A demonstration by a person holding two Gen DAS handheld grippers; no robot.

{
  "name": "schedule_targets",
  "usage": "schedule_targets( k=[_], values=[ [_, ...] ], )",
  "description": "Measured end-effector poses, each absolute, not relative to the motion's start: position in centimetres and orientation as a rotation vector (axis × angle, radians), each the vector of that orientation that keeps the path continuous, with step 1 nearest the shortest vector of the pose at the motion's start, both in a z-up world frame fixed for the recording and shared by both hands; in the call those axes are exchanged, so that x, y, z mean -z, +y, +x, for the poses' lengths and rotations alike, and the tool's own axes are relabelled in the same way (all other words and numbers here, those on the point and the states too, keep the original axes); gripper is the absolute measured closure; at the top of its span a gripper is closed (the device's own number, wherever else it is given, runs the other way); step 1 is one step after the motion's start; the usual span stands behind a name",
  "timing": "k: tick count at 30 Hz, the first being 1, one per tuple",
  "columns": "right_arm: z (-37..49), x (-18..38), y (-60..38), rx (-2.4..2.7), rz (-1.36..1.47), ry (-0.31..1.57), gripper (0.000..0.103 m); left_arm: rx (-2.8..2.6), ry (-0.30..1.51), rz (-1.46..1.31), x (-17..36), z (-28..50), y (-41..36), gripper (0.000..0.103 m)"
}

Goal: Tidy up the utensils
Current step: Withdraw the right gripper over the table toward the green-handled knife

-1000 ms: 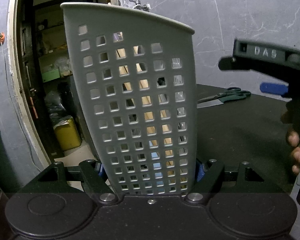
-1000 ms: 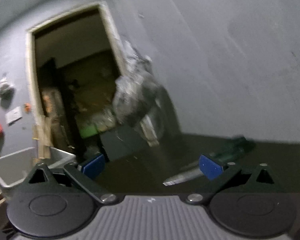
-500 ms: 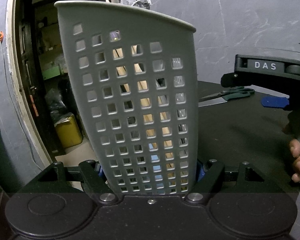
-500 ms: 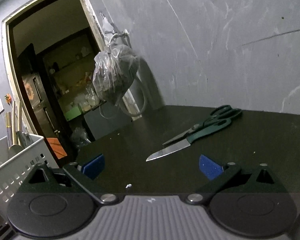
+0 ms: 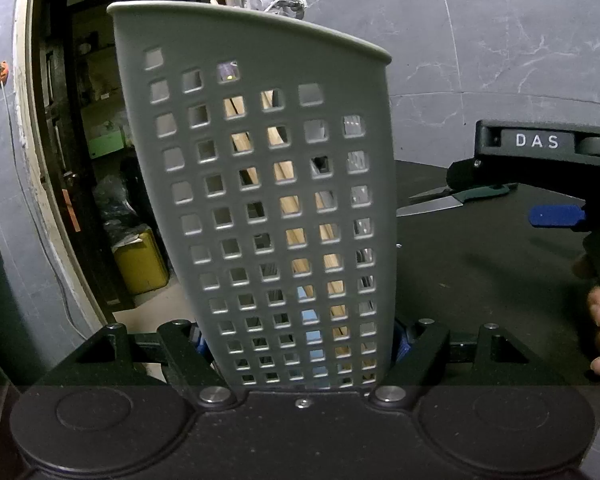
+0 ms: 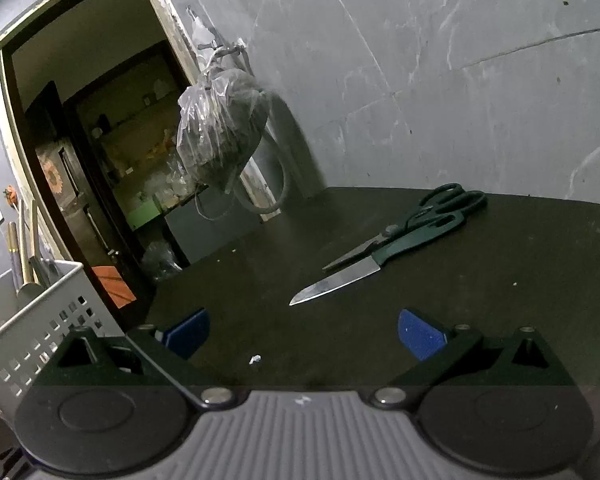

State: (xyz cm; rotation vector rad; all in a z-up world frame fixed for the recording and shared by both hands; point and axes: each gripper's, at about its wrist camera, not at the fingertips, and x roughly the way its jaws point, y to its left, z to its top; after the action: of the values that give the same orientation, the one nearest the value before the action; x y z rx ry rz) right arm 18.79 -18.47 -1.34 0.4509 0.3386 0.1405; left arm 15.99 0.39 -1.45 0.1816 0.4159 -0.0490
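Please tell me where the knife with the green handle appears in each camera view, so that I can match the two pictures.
Left wrist view: the knife lies at middle right on the black table, its tip hidden behind the grey basket, below the right gripper.
Right wrist view: the knife lies right of centre, blade tip pointing lower left, ahead of the open fingers.
Shared landmark: the green scissors lying beside the knife.

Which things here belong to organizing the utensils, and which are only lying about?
Belong to the job:
- gray basket, gripped by the left hand-held gripper
- wooden utensils inside it
- knife on the table
- scissors beside the knife
- right hand-held gripper, open and empty

Just lying about:
- plastic bag hanging on the wall
- yellow container beyond the doorway
- white scrap on the table
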Motion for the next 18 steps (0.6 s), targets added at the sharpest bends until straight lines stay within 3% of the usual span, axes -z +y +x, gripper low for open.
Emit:
schedule_targets(
  k=[18],
  values=[
    [22.2, -0.2, -22.3, -0.295, 0.163, 0.543, 0.0, 0.042, 0.424, 0.184, 1.4, 16.3, 0.6, 0.024]
  ],
)
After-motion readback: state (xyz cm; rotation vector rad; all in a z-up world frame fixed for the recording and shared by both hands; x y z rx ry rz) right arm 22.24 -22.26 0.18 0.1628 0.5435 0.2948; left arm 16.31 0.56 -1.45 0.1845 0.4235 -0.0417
